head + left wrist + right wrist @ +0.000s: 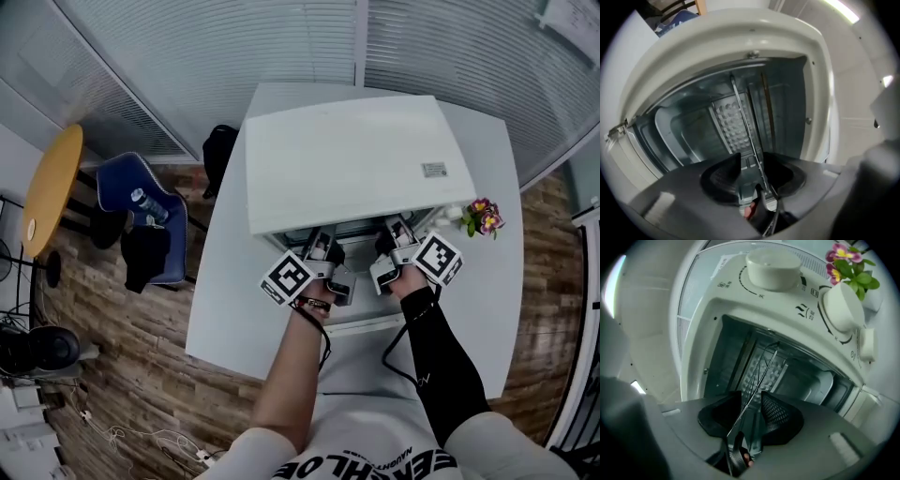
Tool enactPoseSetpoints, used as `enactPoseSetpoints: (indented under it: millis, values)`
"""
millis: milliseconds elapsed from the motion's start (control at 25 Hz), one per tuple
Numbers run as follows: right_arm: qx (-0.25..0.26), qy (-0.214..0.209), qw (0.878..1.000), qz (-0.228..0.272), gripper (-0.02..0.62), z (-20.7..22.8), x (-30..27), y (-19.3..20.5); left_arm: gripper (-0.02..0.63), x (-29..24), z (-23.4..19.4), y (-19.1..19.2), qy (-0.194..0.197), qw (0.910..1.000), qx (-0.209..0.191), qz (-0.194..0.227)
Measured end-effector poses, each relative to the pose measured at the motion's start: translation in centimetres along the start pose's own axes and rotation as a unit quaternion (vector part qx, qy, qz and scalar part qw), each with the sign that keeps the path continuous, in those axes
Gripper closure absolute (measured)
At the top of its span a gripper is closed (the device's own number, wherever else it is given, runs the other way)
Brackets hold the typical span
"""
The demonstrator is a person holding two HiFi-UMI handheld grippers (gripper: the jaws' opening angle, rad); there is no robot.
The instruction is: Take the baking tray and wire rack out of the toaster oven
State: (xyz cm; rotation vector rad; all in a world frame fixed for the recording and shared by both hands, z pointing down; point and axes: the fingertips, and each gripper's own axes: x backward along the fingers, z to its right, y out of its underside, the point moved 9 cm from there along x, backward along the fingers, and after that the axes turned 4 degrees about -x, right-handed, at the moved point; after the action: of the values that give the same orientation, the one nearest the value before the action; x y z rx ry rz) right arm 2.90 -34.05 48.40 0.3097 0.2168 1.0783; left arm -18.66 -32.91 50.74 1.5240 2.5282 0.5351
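Left gripper and right gripper gape astride wire rack.

Seen from the head view, the toaster oven shows only its white top. Its cavity and the wire rack lie hidden beneath it, as do the tips of the left gripper and right gripper at its mouth. The label on its top is too small to read. Inside the oven, whether the dimpled sheet is tray or wall cannot be told, and the rack's near end vanishes behind the left gripper's body.
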Motion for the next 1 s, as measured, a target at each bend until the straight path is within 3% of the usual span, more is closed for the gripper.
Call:
enactPoseSetpoints:
  millis: [160,240,400,1000]
  values:
    - [-0.032,0.001,0.999,0.012,0.485,0.6,-1.3,-0.7,0.425,-1.2,-0.6,-0.4,-0.002,0.9967,0.070,0.041]
    - [-0.049,-0.002,0.999,0.018,0.549,0.9,-1.3,-0.7,0.519,-1.2,-0.6,-0.6,-0.004,0.9941,0.090,0.059]
    - [-0.081,-0.012,0.996,0.025,0.574,1.1,-1.4,-0.2,0.534,-1.0,-0.6,-0.8,-0.007,0.9932,0.093,0.069]
    - [-0.109,0.000,0.993,0.033,0.586,0.8,1.0,0.6,0.538,0.8,0.0,0.5,-0.018,0.9915,0.113,0.061]
